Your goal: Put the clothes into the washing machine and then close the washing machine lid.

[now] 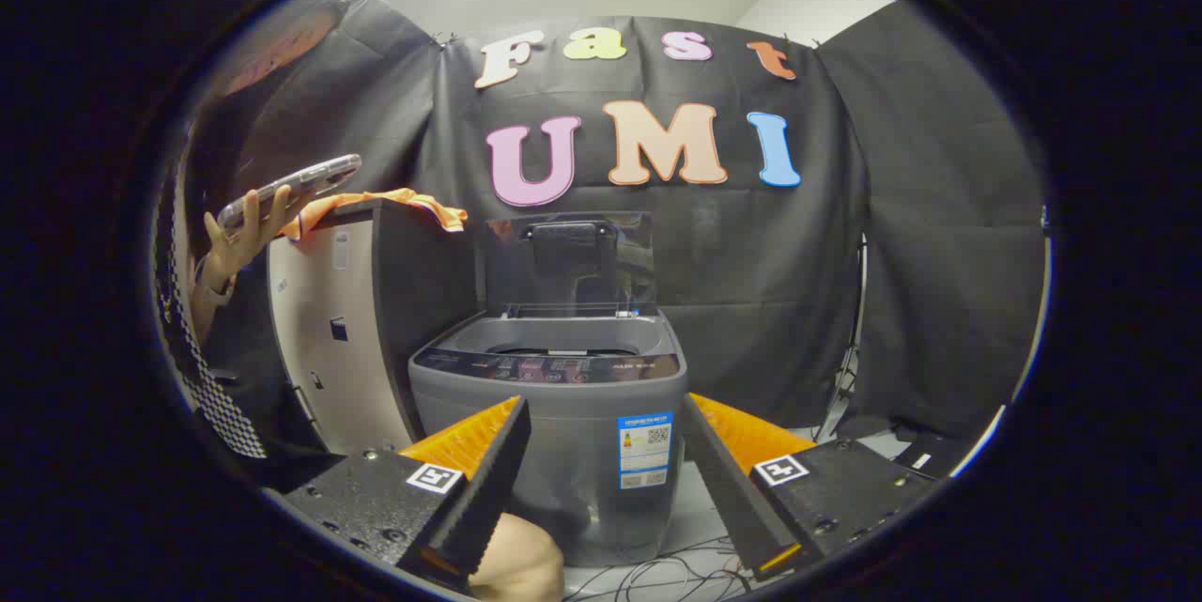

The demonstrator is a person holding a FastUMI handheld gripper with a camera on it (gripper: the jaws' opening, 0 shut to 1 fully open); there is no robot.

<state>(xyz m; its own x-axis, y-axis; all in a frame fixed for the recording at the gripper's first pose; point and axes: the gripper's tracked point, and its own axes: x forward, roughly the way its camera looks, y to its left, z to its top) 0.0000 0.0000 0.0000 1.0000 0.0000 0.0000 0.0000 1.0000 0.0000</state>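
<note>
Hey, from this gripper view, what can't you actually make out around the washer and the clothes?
- Washer drum: hidden behind the front rim, so its contents cannot be told.
- Orange cloth on the cabinet: only its draped edge shows; the rest lies out of sight on top.
- Washer label: too small to read.
- Person's hand holding a phone: the body is cut off at the edge.
- Gripper: open, holding nothing.

Beyond my spread claw [606,452]: grey washing machine [554,424] with dark control strip, clear lid [568,264], white-and-blue label [644,450]. Orange cloth [376,205] on a cream, dark-edged cabinet [347,339]. Black-and-white checked sleeve [202,367]; hand [239,236] with a translucent-cased phone [291,184].
</note>
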